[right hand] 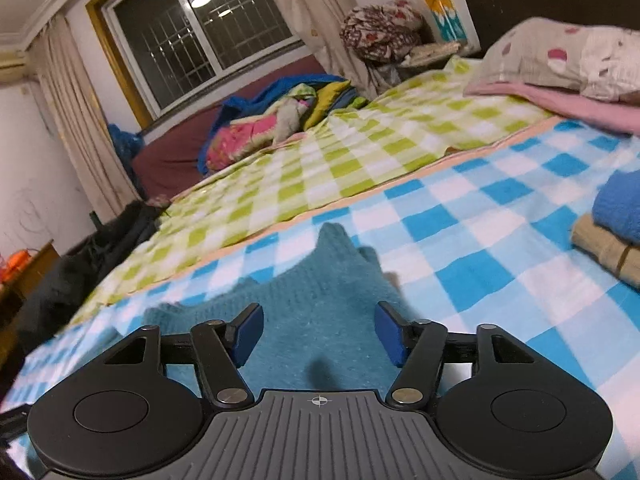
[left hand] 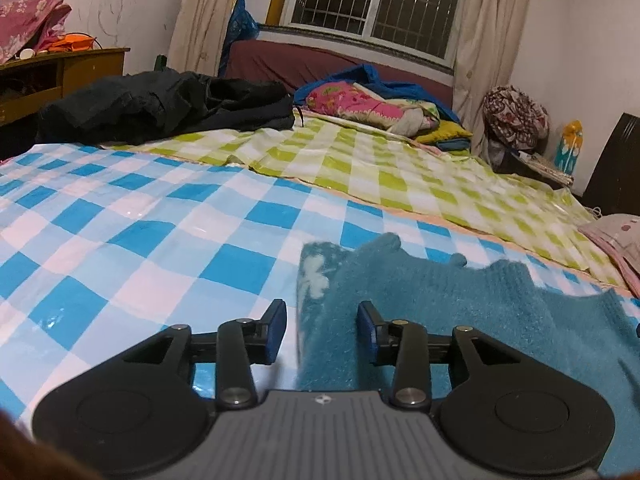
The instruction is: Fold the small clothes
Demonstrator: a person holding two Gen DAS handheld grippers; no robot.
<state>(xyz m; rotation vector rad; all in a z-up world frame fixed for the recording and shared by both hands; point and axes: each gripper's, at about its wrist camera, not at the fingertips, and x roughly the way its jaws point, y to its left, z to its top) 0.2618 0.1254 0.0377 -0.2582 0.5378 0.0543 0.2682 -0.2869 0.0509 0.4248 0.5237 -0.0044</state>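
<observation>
While both sets of jaws are standing apart, gripping nothing, the left gripper (left hand: 322,330) and right gripper (right hand: 320,334) are hovering over a teal knitted garment (right hand: 320,300) lying on the blue checked sheet (left hand: 140,240).

A barred window (left hand: 372,0) is showing dark outside — cream curtains (left hand: 490,36) hanging beside it, white walls (left hand: 576,52) and a wooden desk (left hand: 60,72) flanking the checked bed (left hand: 120,232).

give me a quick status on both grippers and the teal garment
Left gripper open at teal garment edge. Right gripper open over it, nothing gripped. Garment rumpled on blue checked sheet. Nothing in the way.
</observation>
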